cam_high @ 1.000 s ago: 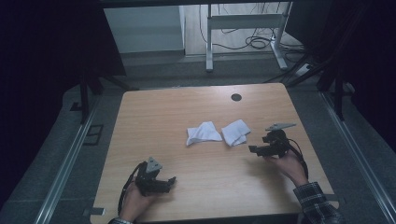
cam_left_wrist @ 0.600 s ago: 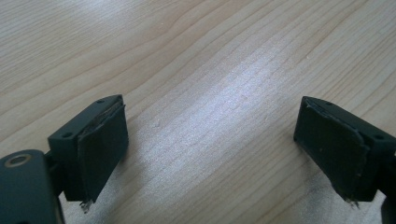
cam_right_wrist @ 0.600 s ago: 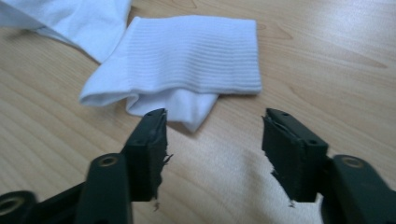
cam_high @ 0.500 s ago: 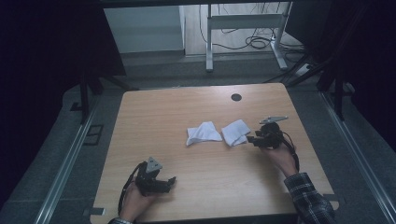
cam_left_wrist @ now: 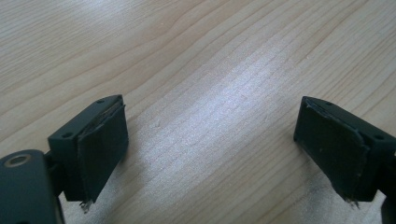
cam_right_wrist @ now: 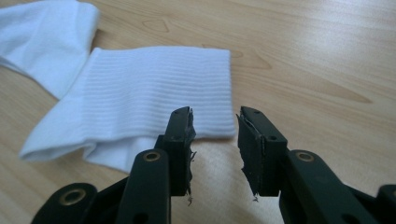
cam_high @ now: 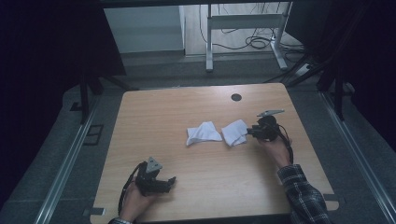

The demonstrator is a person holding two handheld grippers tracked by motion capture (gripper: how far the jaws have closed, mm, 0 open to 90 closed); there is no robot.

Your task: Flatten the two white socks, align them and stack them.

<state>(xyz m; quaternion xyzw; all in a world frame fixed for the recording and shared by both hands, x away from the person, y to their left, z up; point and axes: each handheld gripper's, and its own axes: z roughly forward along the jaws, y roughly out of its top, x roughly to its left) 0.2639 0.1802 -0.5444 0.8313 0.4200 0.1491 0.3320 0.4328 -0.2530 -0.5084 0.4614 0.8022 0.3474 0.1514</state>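
Right tool (cam_right_wrist: 215, 135) arriving at the cuff corner of the nearer white sock (cam_right_wrist: 140, 98), at about three o'clock from the surface's (cam_high: 177, 112) centre in the high view; its jaws are standing narrowly apart, and have just been closing, with the sock's corner lying just beyond the tips and bare wood between them, so nothing is being pinched yet. The second sock (cam_high: 201, 132) is lying just beside the first, towards nine o'clock. Left tool (cam_high: 158, 183) is resting near the surface's edge at about seven o'clock, jaws spread wide over bare wood.

To do the step well, judging from this: keeping the tips low and sliding forward until the cuff edge is sitting fully between the pads; closing only then; taking the corner alone so that the neighbouring sock is not being dragged along.

Against the earlier frames: the right hand (cam_high: 275, 148) is lying closer to the socks, having travelled towards nine o'clock; the left tool is sitting where it was; both socks are lying unchanged.
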